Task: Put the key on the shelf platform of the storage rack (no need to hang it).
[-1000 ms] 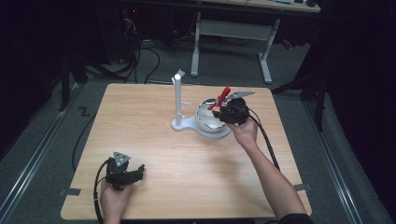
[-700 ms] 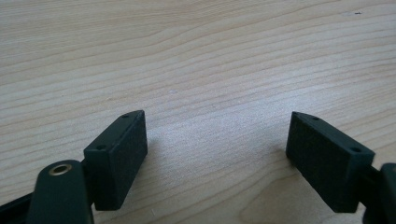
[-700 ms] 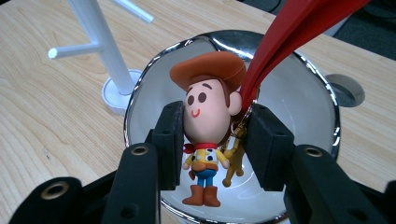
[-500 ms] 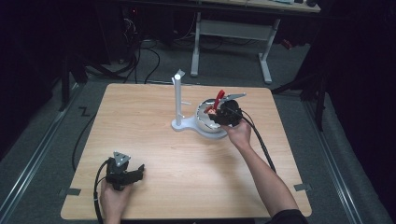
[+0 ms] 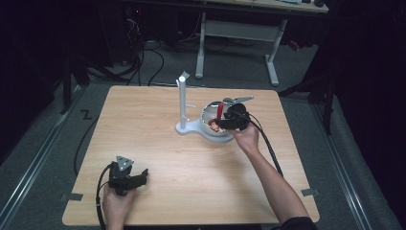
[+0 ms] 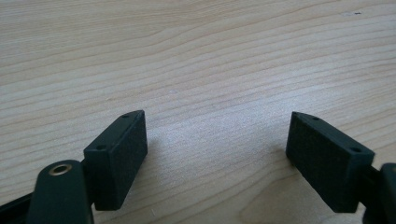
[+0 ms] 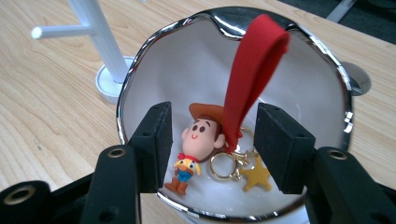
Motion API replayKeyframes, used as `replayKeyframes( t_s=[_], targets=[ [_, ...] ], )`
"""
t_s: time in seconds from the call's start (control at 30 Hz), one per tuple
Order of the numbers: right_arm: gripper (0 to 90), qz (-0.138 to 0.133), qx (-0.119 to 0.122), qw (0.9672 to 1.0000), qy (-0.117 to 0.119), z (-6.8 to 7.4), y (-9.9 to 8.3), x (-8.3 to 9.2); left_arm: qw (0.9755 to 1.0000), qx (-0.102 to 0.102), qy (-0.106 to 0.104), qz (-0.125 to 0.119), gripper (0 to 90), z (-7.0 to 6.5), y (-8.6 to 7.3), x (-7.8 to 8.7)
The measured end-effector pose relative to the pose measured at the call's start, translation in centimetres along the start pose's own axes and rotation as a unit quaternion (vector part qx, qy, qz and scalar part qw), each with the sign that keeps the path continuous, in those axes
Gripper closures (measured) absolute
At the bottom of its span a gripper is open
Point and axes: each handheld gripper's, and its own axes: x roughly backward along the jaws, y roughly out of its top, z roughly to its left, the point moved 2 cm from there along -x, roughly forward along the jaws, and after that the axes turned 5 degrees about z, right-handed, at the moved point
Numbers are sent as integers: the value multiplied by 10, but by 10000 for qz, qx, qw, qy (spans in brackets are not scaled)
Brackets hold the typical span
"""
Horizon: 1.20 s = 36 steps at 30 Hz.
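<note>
Your right gripper (image 7: pixel 212 140) hangs over the silver bowl (image 7: pixel 140 79), fingers (image 7: pixel 156 140) spread; the cowboy keychain (image 7: pixel 198 144) lies between them, red strap (image 7: pixel 250 74) rising up and away, nearer the right finger. Beyond stands the white stand (image 7: pixel 100 37). Your left gripper (image 6: pixel 215 154) rests open, empty, on the worktop (image 6: pixel 196 56), well apart.

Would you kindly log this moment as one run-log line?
right tongs: open, astride cowboy keychain in silver bowl | left tongs: open, idle on table | white stand: bare
</note>
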Motion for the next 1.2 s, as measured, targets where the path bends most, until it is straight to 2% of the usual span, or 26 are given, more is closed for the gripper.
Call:
replayKeyframes(
  t_s=[0.37, 0.77, 0.87, 1.0, 1.2],
  targets=[
    [481, -157, -59, 9998, -91, -12, -7, 18, 10000, -3, -1, 0, 209, 0, 0, 0],
    [507, -384, 15, 9992, -82, -11, -9, 37, 10000, -3, -4, 1, 209, 0, 0, 0],
    [520, -433, 67, 9990, -77, -10, -14, 46, 10000, 26, 11, -7, 212, 0, 1, 0],
    [520, -567, -15, 9984, -41, -12, -21, 59, 10000, 36, 13, -13, 212, 0, 1, 0],
    [514, -681, -11, 9977, -72, -15, -25, 80, 10000, 24, 12, -9, 211, 0, 1, 0]
  ],
)
